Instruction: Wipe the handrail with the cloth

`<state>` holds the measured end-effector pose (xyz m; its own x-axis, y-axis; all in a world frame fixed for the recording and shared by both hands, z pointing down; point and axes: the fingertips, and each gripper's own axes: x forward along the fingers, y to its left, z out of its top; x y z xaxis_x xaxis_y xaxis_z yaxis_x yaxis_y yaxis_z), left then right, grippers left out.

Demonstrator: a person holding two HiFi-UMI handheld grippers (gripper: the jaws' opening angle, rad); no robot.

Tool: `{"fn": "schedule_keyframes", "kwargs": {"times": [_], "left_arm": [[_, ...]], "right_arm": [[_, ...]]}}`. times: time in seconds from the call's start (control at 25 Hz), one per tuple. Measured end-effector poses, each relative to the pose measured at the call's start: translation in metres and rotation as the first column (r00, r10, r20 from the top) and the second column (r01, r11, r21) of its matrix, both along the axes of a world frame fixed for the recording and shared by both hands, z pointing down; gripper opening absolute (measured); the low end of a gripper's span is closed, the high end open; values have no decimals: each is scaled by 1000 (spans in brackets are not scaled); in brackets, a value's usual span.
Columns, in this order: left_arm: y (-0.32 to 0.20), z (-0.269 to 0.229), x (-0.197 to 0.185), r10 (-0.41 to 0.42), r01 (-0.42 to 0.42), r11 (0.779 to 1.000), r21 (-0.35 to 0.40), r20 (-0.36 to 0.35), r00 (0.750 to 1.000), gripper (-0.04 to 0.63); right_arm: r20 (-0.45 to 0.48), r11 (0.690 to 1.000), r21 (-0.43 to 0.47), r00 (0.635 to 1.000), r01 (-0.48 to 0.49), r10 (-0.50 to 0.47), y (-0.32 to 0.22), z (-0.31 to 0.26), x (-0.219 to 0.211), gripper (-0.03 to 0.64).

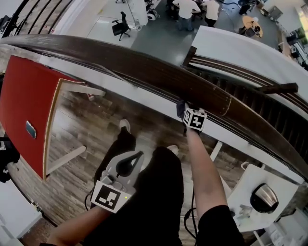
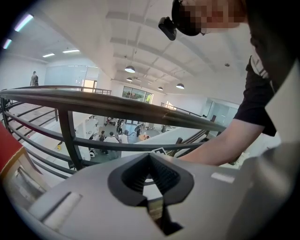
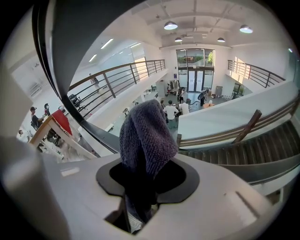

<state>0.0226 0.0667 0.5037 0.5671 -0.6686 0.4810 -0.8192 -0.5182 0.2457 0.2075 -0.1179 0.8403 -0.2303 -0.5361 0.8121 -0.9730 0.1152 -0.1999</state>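
Observation:
The dark brown wooden handrail (image 1: 159,72) curves from the upper left down to the right. My right gripper (image 1: 182,107) is shut on a grey-blue cloth (image 1: 181,105) and holds it at the near side of the rail. In the right gripper view the cloth (image 3: 146,136) stands up out of the jaws, and the handrail (image 3: 70,51) is a dark band at the upper left. My left gripper (image 1: 139,155) hangs lower, over the person's black trousers, away from the rail. Its jaws are shut with nothing between them (image 2: 150,157). The handrail (image 2: 117,106) passes above it.
A red tabletop (image 1: 24,110) lies at the left on the wooden floor. At the lower right stands a white table (image 1: 284,185) with a dark round pot (image 1: 263,197). Beyond the rail is a drop to a lower hall with people (image 1: 186,10) and an office chair (image 1: 120,26).

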Motion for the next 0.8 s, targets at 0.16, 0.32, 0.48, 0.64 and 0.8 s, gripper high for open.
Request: {"fn": "schedule_keyframes", "kwargs": {"times": [0.16,0.32,0.48,0.64,0.8], "left_arm": [[6,4,14,11,-11,1000,-9,1,1000,-2],[8,5,29,27,-27,1000,-8,-7,1000,-2],[8,5,39,27,-27,1000,-5,-6,1000,-1],[11,6,52,42,-42,999,1,-12,999,-2],[15,8,66,62,-62,998,3,-24,998,-2]], "right_arm": [[18,1000,9,1000,-14,14,4,-2,12,127],[19,1000,19,1000,-10,10,5,-3,21,127],[22,1000,25,1000,-12,11,9,-3,31,127],[26,999,22,999,-25,24,14,-3,45,127],[25,999,22,999,-39,39,19,-1,63,127]]}}
